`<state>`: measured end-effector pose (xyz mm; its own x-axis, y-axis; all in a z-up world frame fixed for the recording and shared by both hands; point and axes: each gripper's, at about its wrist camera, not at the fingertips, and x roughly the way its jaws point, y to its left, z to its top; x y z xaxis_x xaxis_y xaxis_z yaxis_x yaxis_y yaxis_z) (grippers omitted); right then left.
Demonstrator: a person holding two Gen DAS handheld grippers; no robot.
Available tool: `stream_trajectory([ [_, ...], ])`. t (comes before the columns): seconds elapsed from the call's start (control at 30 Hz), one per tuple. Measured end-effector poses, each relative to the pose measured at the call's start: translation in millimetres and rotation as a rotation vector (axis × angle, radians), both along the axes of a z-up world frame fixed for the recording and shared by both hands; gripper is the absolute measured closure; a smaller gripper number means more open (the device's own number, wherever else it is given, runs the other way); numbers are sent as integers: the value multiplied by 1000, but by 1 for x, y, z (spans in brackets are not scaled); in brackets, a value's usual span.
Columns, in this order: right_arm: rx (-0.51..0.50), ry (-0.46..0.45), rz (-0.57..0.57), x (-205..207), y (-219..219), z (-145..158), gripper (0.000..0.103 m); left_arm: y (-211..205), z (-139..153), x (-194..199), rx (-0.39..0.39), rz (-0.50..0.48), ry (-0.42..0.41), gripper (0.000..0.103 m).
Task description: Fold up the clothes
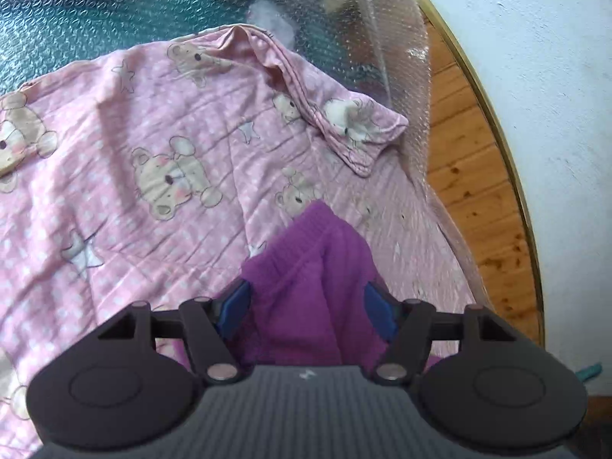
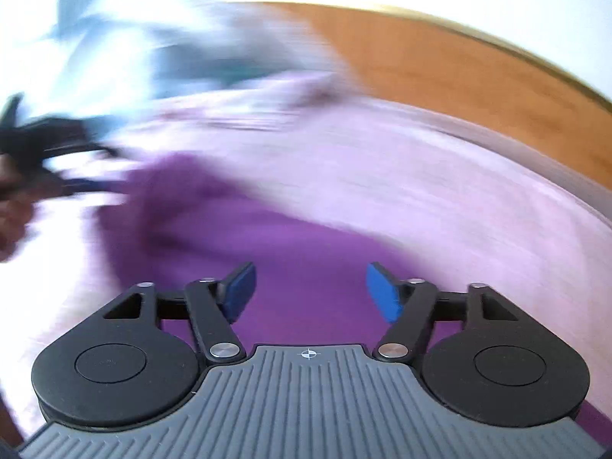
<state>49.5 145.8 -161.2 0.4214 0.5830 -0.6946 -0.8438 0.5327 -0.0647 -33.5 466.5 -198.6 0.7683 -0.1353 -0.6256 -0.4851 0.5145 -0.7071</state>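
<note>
Purple garment (image 1: 306, 287) lies low centre of left wrist view, bunched, on pink bear-print sheet (image 1: 134, 145); in right wrist view it spreads across middle (image 2: 267, 244); left gripper (image 1: 306, 306) jaws wide, cloth between blue pads, pressing not evident; right gripper (image 2: 310, 292) jaws wide, nothing gripped, view blurred; we judge one fold released; next we must find fresh edge, close on single layer; bubble wrap (image 1: 382, 38) upper right.
</note>
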Motion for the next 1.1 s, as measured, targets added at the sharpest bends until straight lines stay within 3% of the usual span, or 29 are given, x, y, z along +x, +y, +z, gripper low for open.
stream_trajectory([
  [0.1, -78, -44, 183, -30, 99, -35, 33, 2, 5, -16, 48, -27, 3, 35],
  [0.17, -138, -73, 252, -40, 141, -58, 41, 1, 6, -24, 99, -69, 20, 35],
  [0.23, -185, -68, 243, -33, 159, -70, 93, -1, 3, -28, 139, -116, 41, 35],
  [0.27, -168, -35, 202, -24, 159, -69, 99, -1, -1, -27, 153, -134, 53, 35],
  [0.33, -109, 41, 112, -5, 155, -59, 101, -3, -10, -21, 183, -161, 90, 41],
  [0.37, -89, 56, 81, 3, 150, -52, 102, -3, -15, -18, 200, -167, 111, 45],
  [0.4, -70, 66, 65, 9, 147, -44, 102, -3, -17, -15, 227, -160, 118, 60],
  [0.43, -45, 86, 62, 10, 142, -37, 102, -1, -18, -13, 250, -139, 144, 85],
  [0.47, -26, 101, 72, 8, 139, -29, 102, 2, -18, -11, 270, -117, 169, 90],
  [0.5, -8, 113, 84, 5, 137, -22, 102, 10, -20, -14, 231, -71, 161, 102],
  [0.63, -71, 133, 194, -24, 143, -31, 102, 37, -30, -27, 144, 15, 147, 102],
  [0.77, -184, 76, 245, -50, 152, -75, 102, 50, -20, -30, 133, -6, 128, 102],
  [0.8, -197, 55, 248, -55, 152, -85, 100, 52, -13, -32, 136, 4, 117, 98],
  [0.83, -201, 47, 251, -57, 151, -86, 91, 51, 2, -34, 158, 7, 82, 94],
  [0.9, -152, 94, 246, -55, 140, -67, 75, 49, 30, -37, 201, 11, 13, 87],
  [0.93, -92, 118, 234, -50, 127, -50, 60, 44, 42, -31, 207, -25, -24, 85],
  [1.0, 19, 130, 154, -30, 91, -17, 46, 29, 58, -13, 220, -119, -74, 81],
  [1.1, 80, 152, -71, 34, 26, 6, 45, -4, 57, 20, 235, -307, -79, 79],
])
